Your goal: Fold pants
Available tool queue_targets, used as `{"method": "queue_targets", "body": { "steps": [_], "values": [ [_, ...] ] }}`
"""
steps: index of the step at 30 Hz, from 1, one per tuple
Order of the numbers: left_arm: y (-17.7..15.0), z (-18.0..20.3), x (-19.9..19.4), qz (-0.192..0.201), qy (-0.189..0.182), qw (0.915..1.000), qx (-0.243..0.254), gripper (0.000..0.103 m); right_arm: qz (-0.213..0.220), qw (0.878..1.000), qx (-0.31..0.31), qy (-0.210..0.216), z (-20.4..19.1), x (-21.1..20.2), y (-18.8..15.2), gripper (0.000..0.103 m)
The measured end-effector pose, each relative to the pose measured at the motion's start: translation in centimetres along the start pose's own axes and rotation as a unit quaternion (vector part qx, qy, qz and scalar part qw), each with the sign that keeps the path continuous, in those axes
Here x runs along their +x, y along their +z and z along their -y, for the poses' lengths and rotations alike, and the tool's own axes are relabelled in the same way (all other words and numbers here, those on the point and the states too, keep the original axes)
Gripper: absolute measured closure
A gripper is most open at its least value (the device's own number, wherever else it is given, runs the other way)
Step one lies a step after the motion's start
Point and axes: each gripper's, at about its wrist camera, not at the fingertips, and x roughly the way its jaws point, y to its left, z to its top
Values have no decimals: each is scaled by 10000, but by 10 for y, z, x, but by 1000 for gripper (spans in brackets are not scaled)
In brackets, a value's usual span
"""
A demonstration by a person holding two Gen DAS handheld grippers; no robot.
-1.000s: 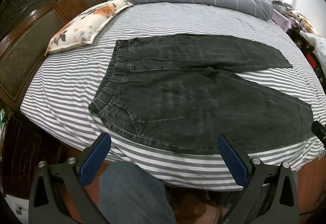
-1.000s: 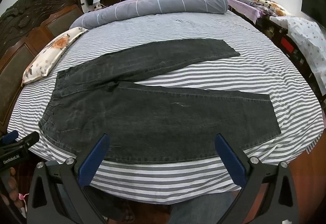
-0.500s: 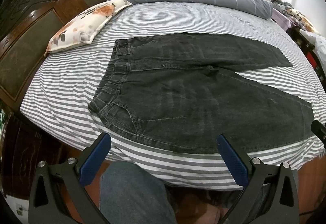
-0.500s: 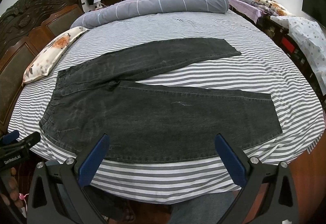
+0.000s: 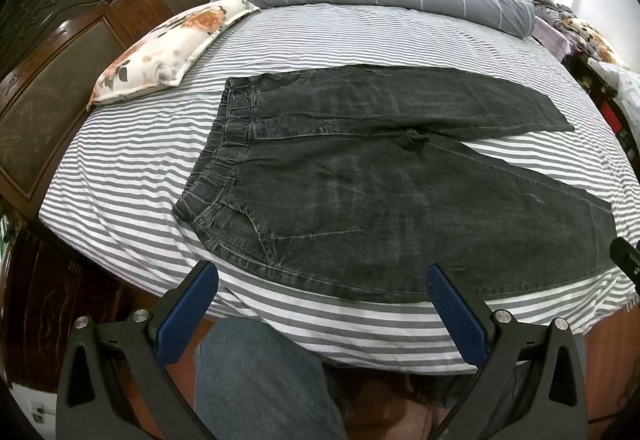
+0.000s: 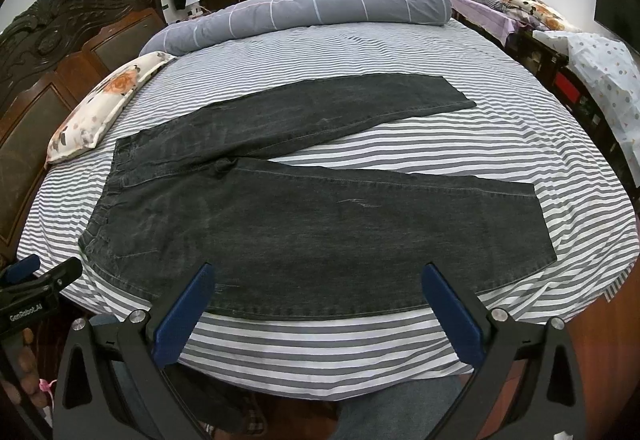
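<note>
1. Black pants (image 5: 384, 199) lie flat on the striped bed (image 5: 132, 167), legs spread apart like a V.
2. No fold is made yet. The whole job is left.
3. Both tools wait at the near edge of the bed, not touching the pants.
4. Left gripper (image 5: 322, 286) is wide open and holds nothing.
5. Right gripper (image 6: 318, 286) is wide open too, and empty.
6. I think one leg should go over the other first.

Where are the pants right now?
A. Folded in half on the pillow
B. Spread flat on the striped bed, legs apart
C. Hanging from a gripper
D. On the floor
B: the pants lie flat on the striped bed with legs apart; both grippers are open and empty.
</note>
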Motion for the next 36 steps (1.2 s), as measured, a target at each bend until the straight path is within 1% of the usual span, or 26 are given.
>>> {"method": "queue_targets", "body": {
  "steps": [9, 12, 15, 18, 20, 22, 26, 30, 34, 36],
  "values": [
    [0, 0, 4, 9, -35, 10000, -11, 0, -4, 10000, 4, 9, -1, 1, 0, 1],
    [4, -5, 10, -24, -125, 9998, -164, 1, -37, 10000, 22, 29, 0, 2, -1, 1],
    [12, -19, 18, -38, -224, 9990, -373, 3, -84, 9999, 8, 65, -1, 6, -1, 1],
    [28, -44, 32, -18, -235, 9976, -645, 14, -127, 9999, -48, 82, -4, 14, 3, 1],
    [40, -61, 41, -2, -239, 9963, -819, 25, -158, 9998, -75, 88, -6, 22, 8, 1],
    [56, -82, 52, 58, -247, 9944, -1027, 30, -180, 9998, -88, 98, -8, 28, 11, 1],
    [86, -123, 77, 175, -440, 9898, -1341, 45, -296, 9994, -137, 139, -15, 46, 22, 1],
    [113, -162, 110, 237, -709, 9828, -1687, 47, -462, 9985, -255, 146, -30, 73, 34, 1],
    [138, -192, 152, 164, -1119, 9737, -1976, 47, -543, 9976, -399, 179, -43, 97, 43, 1],
    [147, -203, 172, 117, -1262, 9687, -2133, 47, -590, 9967, -499, 228, -53, 111, 47, 1]
  ]
}}
